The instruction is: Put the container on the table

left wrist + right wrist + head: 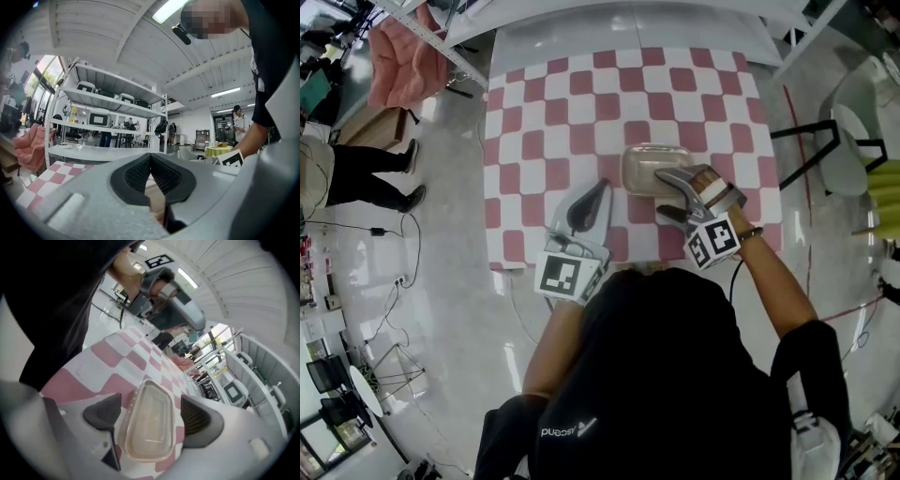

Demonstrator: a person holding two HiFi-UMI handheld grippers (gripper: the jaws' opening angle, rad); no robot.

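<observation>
Right fingers (199, 420) apart | container (147, 427) upright | long axis along fingers

the container (654, 167) is clear, glossy plastic (faintly clouded) on a smooth, matt checked tablecloth (581, 103) — beside the container, the right gripper (661, 194) is grey matt plastic with black ribbed pads (199, 417).

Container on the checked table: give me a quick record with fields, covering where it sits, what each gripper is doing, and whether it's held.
container: clear, shallow, flat on the table, right of centre
table: covered in pink-and-white checks
right gripper: open, one jaw on either side of the container, pads clear of it
left gripper: shut, empty, to the left of the container
held: no
</observation>
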